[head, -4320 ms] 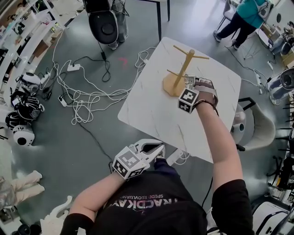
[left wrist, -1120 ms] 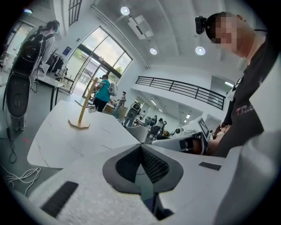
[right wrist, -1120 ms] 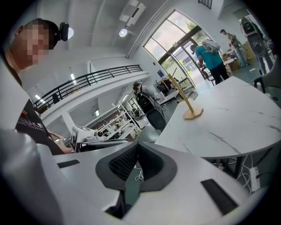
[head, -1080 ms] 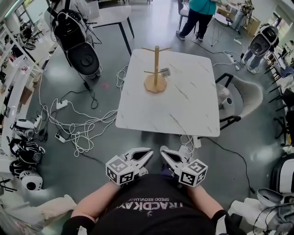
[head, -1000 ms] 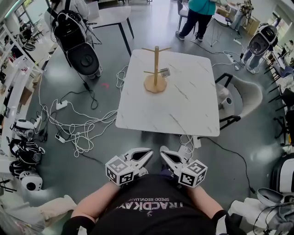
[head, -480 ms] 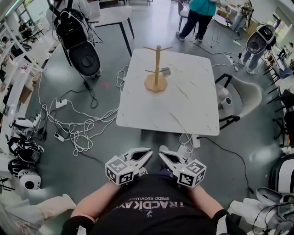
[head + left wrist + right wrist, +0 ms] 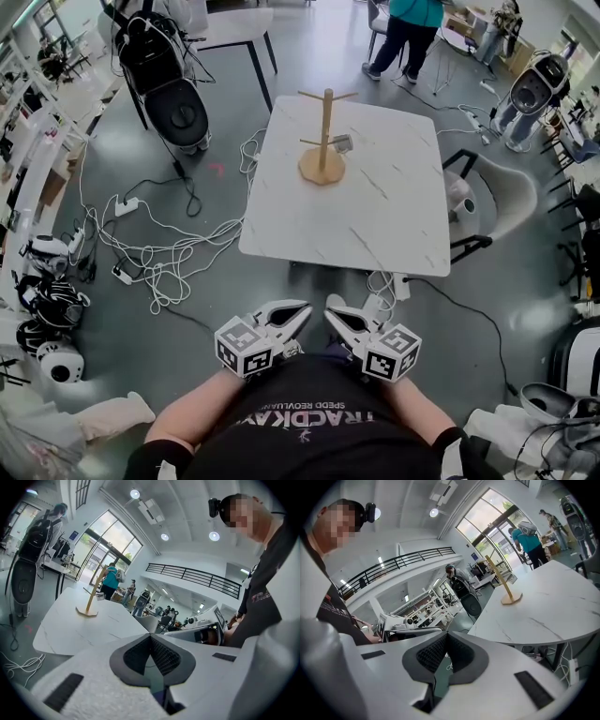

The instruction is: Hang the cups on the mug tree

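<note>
The wooden mug tree (image 7: 323,141) stands on the far half of the white marble table (image 7: 356,216), with a small clear cup (image 7: 341,143) hanging on its lower right peg. In the gripper views the mug tree (image 7: 91,597) (image 7: 505,584) shows small and far off. Both grippers are held low near my chest, well short of the table. My left gripper (image 7: 302,308) is shut with nothing in it, and my right gripper (image 7: 333,307) is likewise shut and empty. Their tips point toward each other, almost touching.
White cables (image 7: 159,253) lie tangled on the grey floor left of the table. A black chair-like machine (image 7: 169,94) stands at the far left, a beige chair (image 7: 497,202) on the right. A person in a teal top (image 7: 412,28) stands beyond the table.
Earlier my right gripper was at the mug tree over the table; it is now drawn back beside the left at my chest. Over the last second only the head view has shifted slightly.
</note>
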Demonstrator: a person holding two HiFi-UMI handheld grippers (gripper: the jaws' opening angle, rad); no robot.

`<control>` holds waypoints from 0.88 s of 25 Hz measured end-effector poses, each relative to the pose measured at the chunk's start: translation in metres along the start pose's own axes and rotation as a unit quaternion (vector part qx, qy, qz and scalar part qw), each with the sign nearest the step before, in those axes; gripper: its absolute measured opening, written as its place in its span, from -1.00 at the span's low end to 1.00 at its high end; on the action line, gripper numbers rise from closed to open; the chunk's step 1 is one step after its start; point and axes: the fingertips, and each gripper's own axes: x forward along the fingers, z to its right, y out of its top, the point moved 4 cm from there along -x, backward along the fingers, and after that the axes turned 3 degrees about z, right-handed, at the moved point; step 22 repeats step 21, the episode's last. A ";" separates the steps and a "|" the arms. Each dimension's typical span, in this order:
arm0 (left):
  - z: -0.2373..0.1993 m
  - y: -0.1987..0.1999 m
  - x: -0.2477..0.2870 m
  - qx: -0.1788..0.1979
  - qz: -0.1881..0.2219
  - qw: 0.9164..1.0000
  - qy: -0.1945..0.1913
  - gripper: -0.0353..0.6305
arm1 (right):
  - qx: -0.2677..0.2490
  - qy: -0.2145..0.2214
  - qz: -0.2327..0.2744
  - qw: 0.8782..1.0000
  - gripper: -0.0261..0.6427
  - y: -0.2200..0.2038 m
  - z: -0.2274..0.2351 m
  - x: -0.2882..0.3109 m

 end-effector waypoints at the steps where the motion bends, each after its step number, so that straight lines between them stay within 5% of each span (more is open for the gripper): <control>1: -0.001 0.000 -0.001 0.000 0.000 1.000 0.000 -0.90 | 0.000 0.000 0.000 1.000 -0.89 -0.001 0.000 0.001; 22: -0.001 0.001 0.007 0.000 -0.001 1.000 0.000 -0.90 | 0.004 -0.003 0.002 1.000 -0.89 0.001 0.007 -0.002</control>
